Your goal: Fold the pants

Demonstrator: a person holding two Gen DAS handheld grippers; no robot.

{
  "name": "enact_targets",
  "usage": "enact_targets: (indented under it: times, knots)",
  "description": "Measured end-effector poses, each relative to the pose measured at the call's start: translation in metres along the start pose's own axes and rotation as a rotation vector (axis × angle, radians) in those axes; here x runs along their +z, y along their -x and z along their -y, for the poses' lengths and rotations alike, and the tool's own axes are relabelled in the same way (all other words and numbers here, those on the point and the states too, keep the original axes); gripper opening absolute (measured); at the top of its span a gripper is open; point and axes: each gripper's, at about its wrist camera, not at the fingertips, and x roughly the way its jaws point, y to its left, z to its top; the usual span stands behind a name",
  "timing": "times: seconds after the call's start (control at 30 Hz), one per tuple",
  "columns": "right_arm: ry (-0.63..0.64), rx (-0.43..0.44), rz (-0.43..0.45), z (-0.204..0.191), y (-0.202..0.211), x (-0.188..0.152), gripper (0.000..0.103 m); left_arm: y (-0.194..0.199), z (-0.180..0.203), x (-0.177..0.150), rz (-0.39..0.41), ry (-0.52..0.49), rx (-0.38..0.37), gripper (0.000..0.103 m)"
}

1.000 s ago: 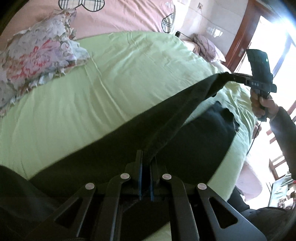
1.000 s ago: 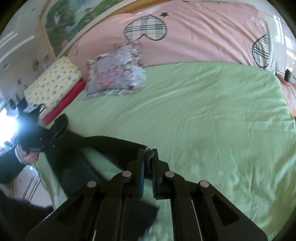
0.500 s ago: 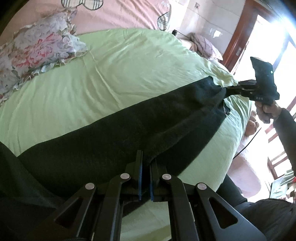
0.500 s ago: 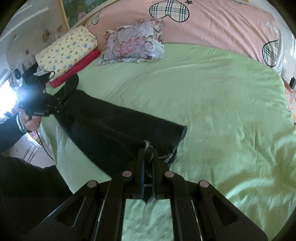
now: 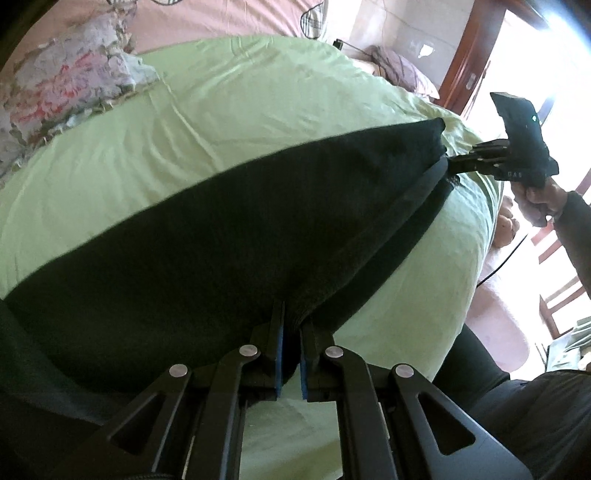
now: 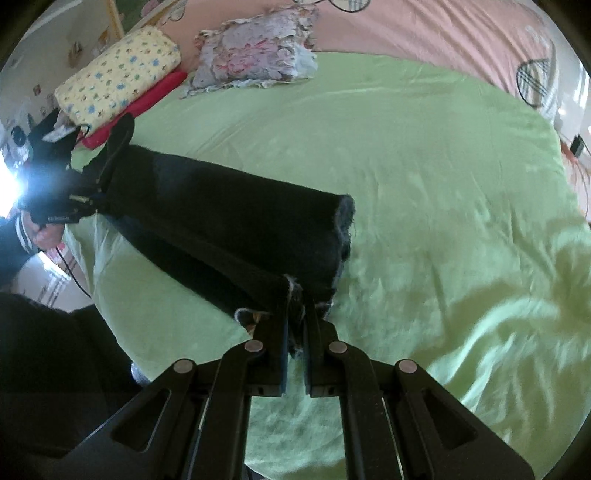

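Note:
Black pants [image 5: 258, 229] lie stretched lengthwise across the green bed sheet [image 5: 258, 103], near its front edge. My left gripper [image 5: 290, 332] is shut on one end of them, the cloth pinched between its blue pads. At the other end my right gripper [image 6: 295, 314] is shut on the frayed leg hem of the pants [image 6: 229, 229]. Each gripper also shows in the other's view: the right gripper [image 5: 452, 164] at the far right, held by a hand, and the left gripper [image 6: 94, 195] at the far left, partly lost in glare.
A floral pillow [image 6: 255, 55] lies at the head of the bed, with a yellow patterned pillow [image 6: 118, 70] on a red cushion [image 6: 147, 99] beside it. A pink cover with plaid hearts [image 6: 424, 29] lies behind. A wooden door frame [image 5: 469, 55] stands past the bed's right side.
Both grippers have come down toward the bed with the pants between them. The pants, first hanging taut in the air, now lie spread on the sheet.

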Motion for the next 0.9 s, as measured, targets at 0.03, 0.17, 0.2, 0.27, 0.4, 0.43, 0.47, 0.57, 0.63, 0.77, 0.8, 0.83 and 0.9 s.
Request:
enact_targets:
  times: [0.03, 0.17, 0.2, 0.27, 0.4, 0.43, 0.47, 0.57, 0.63, 0.77, 0.8, 0.83, 0.9]
  knots:
    - [-0.01, 0.005, -0.005, 0.0, -0.001, 0.0, 0.007, -0.001, 0.0, -0.001, -0.001, 0.0, -0.002, 0.007]
    - [-0.029, 0.006, -0.012, -0.003, -0.001, -0.002, 0.011, 0.001, 0.004, -0.005, 0.005, -0.003, -0.022, 0.033]
    - [-0.028, -0.007, -0.015, -0.005, 0.0, -0.002, 0.017, 0.002, 0.005, -0.007, 0.005, 0.002, -0.035, 0.039]
    - [-0.045, -0.025, -0.017, -0.007, 0.006, -0.004, 0.033, 0.004, 0.006, -0.011, 0.015, 0.012, -0.044, 0.049]
    - [-0.089, -0.03, 0.069, -0.017, 0.032, -0.002, 0.05, 0.014, 0.001, -0.015, 0.039, 0.041, -0.043, 0.049]
    - [-0.092, -0.023, 0.09, -0.021, 0.036, 0.0, 0.05, 0.017, -0.001, -0.016, 0.046, 0.052, -0.046, 0.049]
    - [-0.093, -0.016, 0.112, -0.026, 0.04, 0.003, 0.05, 0.021, -0.004, -0.017, 0.056, 0.063, -0.044, 0.049]
    - [-0.103, 0.017, 0.175, -0.044, 0.042, 0.015, 0.05, 0.036, -0.016, -0.02, 0.093, 0.099, -0.021, 0.049]
    - [-0.115, 0.06, 0.2, -0.057, 0.033, 0.024, 0.05, 0.043, -0.027, -0.021, 0.109, 0.127, -0.011, 0.051]
    - [-0.108, 0.151, 0.203, -0.087, 0.005, 0.047, 0.05, 0.062, -0.056, -0.027, 0.148, 0.212, 0.037, 0.051]
    - [-0.103, 0.166, 0.2, -0.093, 0.0, 0.05, 0.05, 0.066, -0.062, -0.029, 0.156, 0.228, 0.048, 0.051]
    - [-0.094, 0.192, 0.191, -0.105, -0.01, 0.056, 0.05, 0.07, -0.069, -0.03, 0.164, 0.243, 0.063, 0.051]
    - [-0.075, 0.224, 0.179, -0.122, -0.027, 0.066, 0.05, 0.082, -0.086, -0.035, 0.185, 0.28, 0.092, 0.051]
